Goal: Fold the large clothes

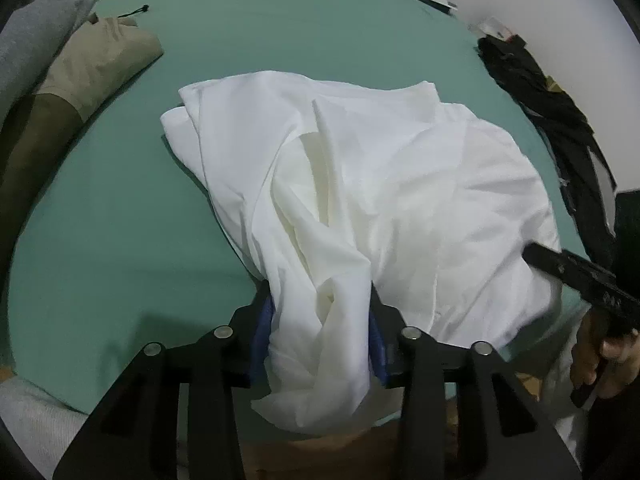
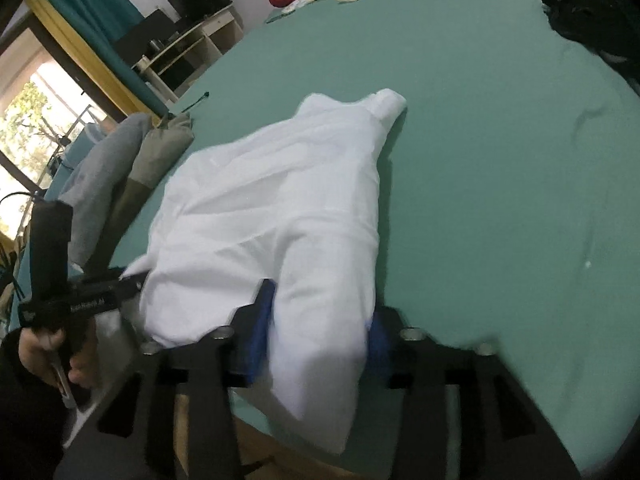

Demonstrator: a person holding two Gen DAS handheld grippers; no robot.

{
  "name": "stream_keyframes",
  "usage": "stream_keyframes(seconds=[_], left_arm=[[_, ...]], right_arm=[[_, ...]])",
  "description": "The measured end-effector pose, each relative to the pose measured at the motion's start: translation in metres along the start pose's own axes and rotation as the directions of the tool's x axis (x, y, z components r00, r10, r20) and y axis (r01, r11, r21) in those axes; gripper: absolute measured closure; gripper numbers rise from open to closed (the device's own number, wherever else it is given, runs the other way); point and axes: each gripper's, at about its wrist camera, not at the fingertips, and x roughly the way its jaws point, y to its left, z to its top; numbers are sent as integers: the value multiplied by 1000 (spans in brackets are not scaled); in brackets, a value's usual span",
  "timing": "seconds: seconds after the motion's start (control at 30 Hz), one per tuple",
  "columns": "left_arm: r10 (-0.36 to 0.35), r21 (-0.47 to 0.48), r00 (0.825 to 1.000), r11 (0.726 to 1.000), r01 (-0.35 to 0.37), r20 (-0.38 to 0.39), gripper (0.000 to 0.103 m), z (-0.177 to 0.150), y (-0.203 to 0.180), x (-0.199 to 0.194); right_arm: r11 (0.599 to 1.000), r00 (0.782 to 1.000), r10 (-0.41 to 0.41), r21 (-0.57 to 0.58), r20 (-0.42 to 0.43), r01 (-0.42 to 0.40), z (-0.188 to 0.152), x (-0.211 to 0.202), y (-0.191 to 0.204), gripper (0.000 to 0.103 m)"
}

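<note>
- Because a bunched hem gives more to bite on than a single layer, the left tongs [image 1: 320,308] have their blue pads [image 1: 262,336] closed on a gathered wad of the large white cotton garment [image 1: 360,184] at its near edge.
- The right tongs [image 2: 320,312] likewise clamp a thick fold of the same cloth, at the garment's other near corner; that picture is blurred, but fabric fills the gap between the pads.
- Two grips on one edge let the person carry it over evenly, I judge, for a fold.
- The garment lies rumpled on the green-sheeted bed [image 1: 280,32], its near end hanging off the bed's front edge.
- A tan cloth bag [image 1: 100,64] and a black garment [image 1: 540,100] sit well apart at the sides, leaving room.
</note>
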Motion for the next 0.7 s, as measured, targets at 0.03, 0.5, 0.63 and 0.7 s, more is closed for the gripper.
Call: stream_keyframes(seconds=[0.03, 0.5, 0.63, 0.7], left_arm=[[7, -12, 1000, 1000, -7, 7, 55, 1, 0, -2], [-52, -173, 996, 983, 64, 76, 15, 10, 44, 0], [-145, -186, 985, 969, 160, 93, 7, 9, 37, 5], [-210, -191, 973, 955, 226, 98, 7, 10, 33, 10]], right_arm=[[1000, 1000, -13, -14, 7, 14, -2, 0, -2, 32], [992, 992, 113, 55, 51, -116, 13, 3, -20, 26], [999, 998, 43, 1, 53, -43, 16, 21, -8, 26], [997, 999, -4, -73, 45, 7, 19, 31, 3, 26]])
